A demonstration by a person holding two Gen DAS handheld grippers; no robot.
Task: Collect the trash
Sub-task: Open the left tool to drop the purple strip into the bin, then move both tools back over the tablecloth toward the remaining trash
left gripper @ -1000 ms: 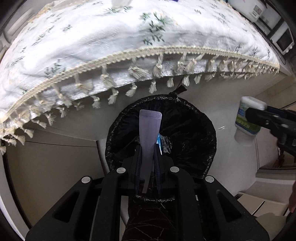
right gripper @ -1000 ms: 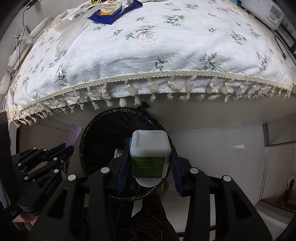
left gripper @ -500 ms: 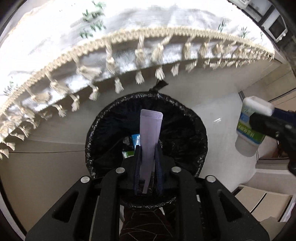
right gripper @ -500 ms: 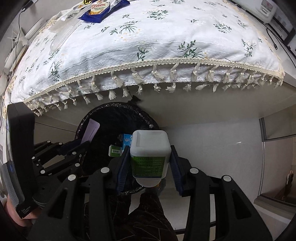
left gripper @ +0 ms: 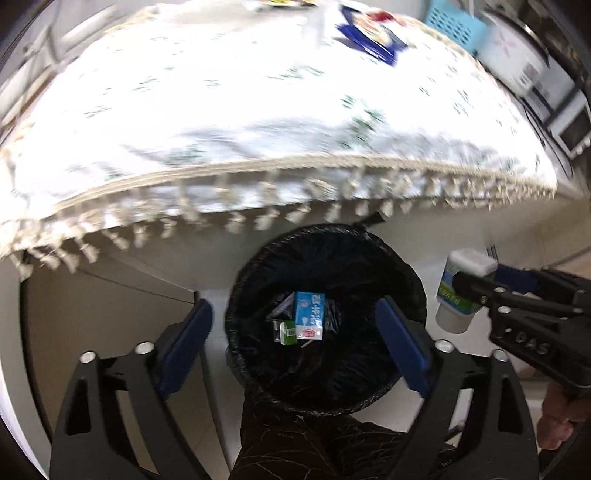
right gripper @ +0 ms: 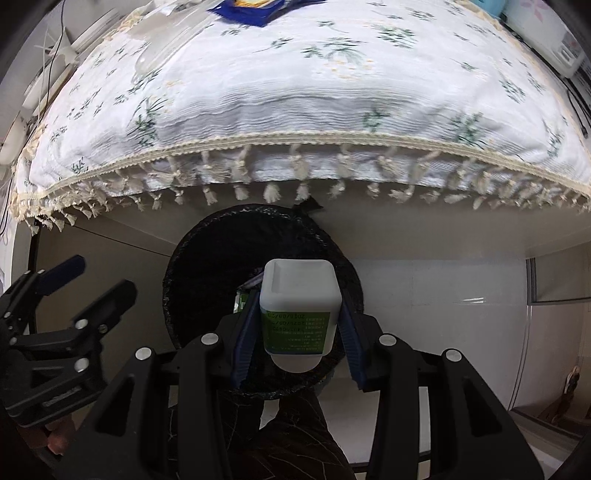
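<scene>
A round bin with a black liner [left gripper: 406, 291] stands on the floor under the table edge; it also shows in the right wrist view [right gripper: 192, 266]. A blue-and-white carton [left gripper: 309, 314] and a small green carton [left gripper: 287, 332] lie inside it. My left gripper [left gripper: 293, 343] is open and empty above the bin. My right gripper [right gripper: 298, 328] is shut on a white plastic bottle with a green label [right gripper: 298, 306], held over the bin's right rim; the bottle also shows in the left wrist view [left gripper: 461, 291].
A table with a white floral, tasselled cloth [right gripper: 314, 110] overhangs the bin. A blue snack packet [left gripper: 373, 33] and clear plastic wrapping [right gripper: 166, 48] lie on it. A white appliance [left gripper: 517, 62] stands at the far right. White floor [right gripper: 436, 288] lies right of the bin.
My left gripper has opened and the pale purple strip it held is gone from its jaws. The left view has tilted up toward the table. The right gripper still holds the bottle.
</scene>
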